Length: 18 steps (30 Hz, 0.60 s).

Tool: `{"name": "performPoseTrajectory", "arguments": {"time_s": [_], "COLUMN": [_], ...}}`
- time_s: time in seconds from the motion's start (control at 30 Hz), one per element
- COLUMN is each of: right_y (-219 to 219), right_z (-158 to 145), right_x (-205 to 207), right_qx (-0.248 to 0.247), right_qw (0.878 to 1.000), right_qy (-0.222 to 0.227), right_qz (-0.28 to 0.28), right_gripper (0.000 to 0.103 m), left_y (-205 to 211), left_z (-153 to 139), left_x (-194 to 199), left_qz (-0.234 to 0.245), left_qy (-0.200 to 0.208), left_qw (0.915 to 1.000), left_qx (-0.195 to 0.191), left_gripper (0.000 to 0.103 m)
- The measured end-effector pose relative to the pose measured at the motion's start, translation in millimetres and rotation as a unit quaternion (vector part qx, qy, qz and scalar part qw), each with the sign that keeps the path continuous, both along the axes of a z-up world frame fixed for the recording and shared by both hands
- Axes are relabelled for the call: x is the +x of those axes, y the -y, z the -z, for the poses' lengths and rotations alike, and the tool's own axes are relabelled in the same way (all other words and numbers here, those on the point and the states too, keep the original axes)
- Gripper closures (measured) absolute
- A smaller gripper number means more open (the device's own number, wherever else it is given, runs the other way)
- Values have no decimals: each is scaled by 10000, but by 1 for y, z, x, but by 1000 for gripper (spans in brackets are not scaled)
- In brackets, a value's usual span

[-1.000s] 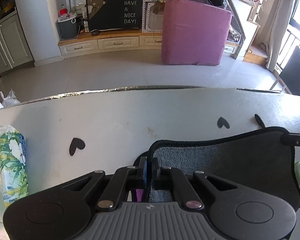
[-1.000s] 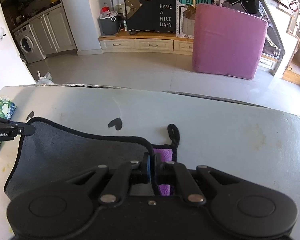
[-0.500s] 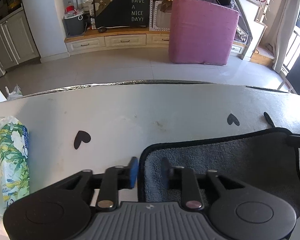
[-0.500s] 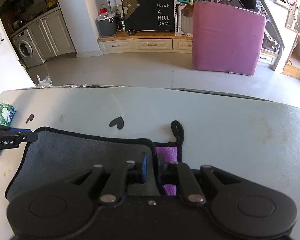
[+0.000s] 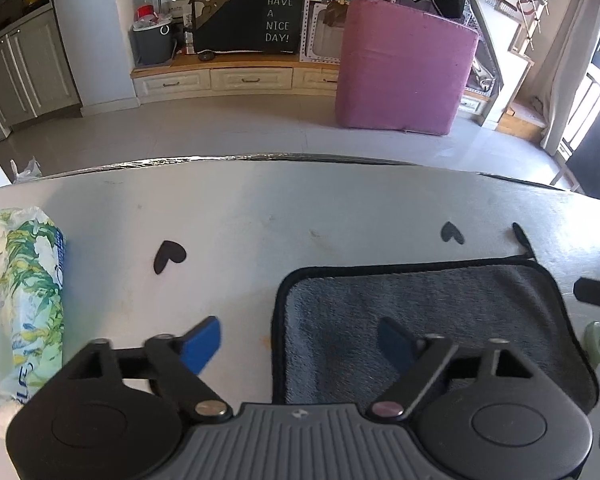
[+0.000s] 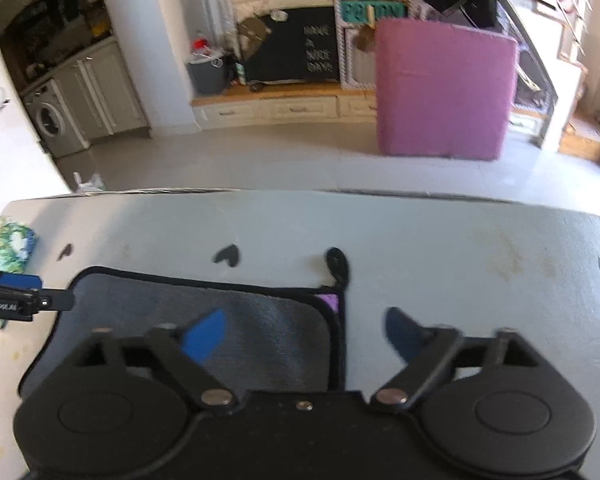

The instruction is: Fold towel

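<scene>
The towel (image 5: 420, 320) lies flat on the table (image 5: 300, 208), folded, with the grey side up and a black border; at its far right corner a small piece of purple underside (image 6: 328, 301) shows, and a black loop (image 6: 337, 264) points away from it. The left gripper (image 5: 302, 340) is wide open and holds nothing, one finger over bare table and the other over the towel's left part. The right gripper (image 6: 304, 330) is also wide open and empty, standing across the towel's right edge. I judge one fold is done and another may follow. The risk is that the layers are not aligned: the purple corner suggests a small offset. If a finger takes only the top layer, the fold could open or wrinkle. The wrapped pack (image 5: 24, 300) at the left is well apart.
</scene>
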State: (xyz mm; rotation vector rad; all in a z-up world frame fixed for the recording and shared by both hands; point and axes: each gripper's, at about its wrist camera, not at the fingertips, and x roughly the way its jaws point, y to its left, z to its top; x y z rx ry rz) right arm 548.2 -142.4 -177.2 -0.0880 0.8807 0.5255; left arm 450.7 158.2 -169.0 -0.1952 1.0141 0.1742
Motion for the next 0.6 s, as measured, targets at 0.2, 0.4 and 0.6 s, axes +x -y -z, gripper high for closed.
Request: {"name": "performPoseTrajectory", "arguments": {"time_s": [0.2,0.4,0.6], "right_y": [-2,-2,6], "right_z": [-9,-22,-35], "right_x": [-14,-29,-41], "right_qx": [125,89,186], "right_qw": [9999,9999,9997], "right_qy": [14,112,119], "right_qz": [-85,-55,84], "right_gripper": [0,0,0], "left_y": [13,27,38], "left_z": [-12,-32,-51], "left_x": [-12,-23,-39], "left_qz": [150,193,181], "left_qy": [132,301,396], "left_qw": [9998,9994,9990], "left_qx": [-77,-30,43], "left_gripper": [0,0,0]}}
